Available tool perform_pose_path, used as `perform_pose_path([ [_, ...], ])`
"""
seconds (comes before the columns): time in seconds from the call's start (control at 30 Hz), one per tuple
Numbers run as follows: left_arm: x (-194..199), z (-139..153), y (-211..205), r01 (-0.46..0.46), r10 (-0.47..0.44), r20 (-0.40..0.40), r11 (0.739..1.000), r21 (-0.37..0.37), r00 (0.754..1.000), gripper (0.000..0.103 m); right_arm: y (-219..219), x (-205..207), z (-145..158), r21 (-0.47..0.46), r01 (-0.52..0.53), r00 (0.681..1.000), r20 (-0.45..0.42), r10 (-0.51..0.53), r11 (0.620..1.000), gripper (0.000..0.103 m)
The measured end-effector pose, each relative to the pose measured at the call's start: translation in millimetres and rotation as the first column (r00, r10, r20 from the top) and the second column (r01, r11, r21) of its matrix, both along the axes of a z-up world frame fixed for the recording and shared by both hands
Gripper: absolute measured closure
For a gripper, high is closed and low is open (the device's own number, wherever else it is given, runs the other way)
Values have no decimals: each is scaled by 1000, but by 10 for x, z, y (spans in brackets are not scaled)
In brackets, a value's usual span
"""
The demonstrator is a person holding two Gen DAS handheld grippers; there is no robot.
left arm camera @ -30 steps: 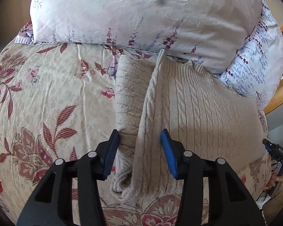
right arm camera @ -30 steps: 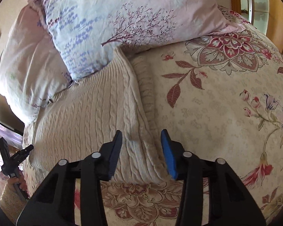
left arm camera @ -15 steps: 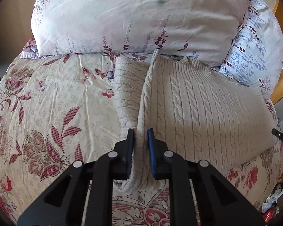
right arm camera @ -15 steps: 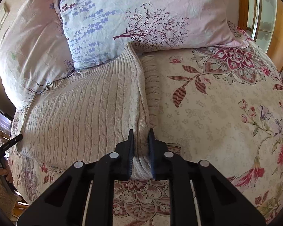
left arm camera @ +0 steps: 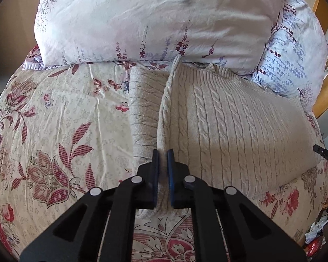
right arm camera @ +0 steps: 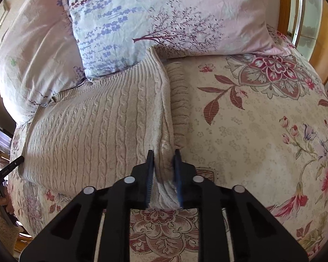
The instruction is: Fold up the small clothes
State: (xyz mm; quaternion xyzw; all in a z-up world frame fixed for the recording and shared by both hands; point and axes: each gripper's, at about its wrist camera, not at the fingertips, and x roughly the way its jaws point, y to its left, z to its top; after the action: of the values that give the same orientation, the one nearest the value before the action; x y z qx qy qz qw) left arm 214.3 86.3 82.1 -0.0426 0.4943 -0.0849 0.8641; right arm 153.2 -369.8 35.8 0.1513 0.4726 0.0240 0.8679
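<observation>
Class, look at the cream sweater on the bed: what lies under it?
The sweater lies on the floral bedspread. Its top edge tucks under the pillows. Whatever else lies beneath it is covered.

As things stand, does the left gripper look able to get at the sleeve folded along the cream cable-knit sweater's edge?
Probably yes: the left gripper is shut on the cream cable-knit sweater at its raised fold, and the sleeve lies uncovered right beside the pads on the floral bedspread.
</observation>
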Motion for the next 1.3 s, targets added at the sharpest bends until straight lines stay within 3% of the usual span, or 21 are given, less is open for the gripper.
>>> perform_pose_path([
  [0.37,-144,119,192,4,-4,-2,997,-82,1000,97,-19,-181,150,47,14,998,58,-16,999,91],
  [0.6,-1,-53,221,-32,28,-54,997,-75,998,96,-81,-123,-148,-19,98,994,-45,-98,995,91],
  [0.7,46,-62,176,-33,29,-60,998,-62,998,94,-47,-132,-168,-27,123,991,-50,-124,992,91],
  [0.8,50,-15,158,-26,23,-59,998,-57,998,90,-26,-107,-123,-44,116,992,-45,-118,992,85],
  [0.9,11,86,202,-51,50,-28,997,-55,998,68,-33,-142,31,-43,131,991,6,-131,990,58],
  [0.97,-23,187,214,-68,69,12,996,-51,998,60,15,-183,190,-64,126,989,81,-121,990,51],
  [1.07,-66,351,138,-52,57,88,997,-52,995,50,163,-167,314,-78,56,988,145,-45,995,50],
  [1.13,-80,409,3,-6,12,121,999,-54,993,44,307,-98,304,-91,-14,991,135,26,996,50],
  [1.3,-21,262,-304,74,-71,71,996,-42,995,41,581,26,108,-126,-97,993,54,105,987,49],
])
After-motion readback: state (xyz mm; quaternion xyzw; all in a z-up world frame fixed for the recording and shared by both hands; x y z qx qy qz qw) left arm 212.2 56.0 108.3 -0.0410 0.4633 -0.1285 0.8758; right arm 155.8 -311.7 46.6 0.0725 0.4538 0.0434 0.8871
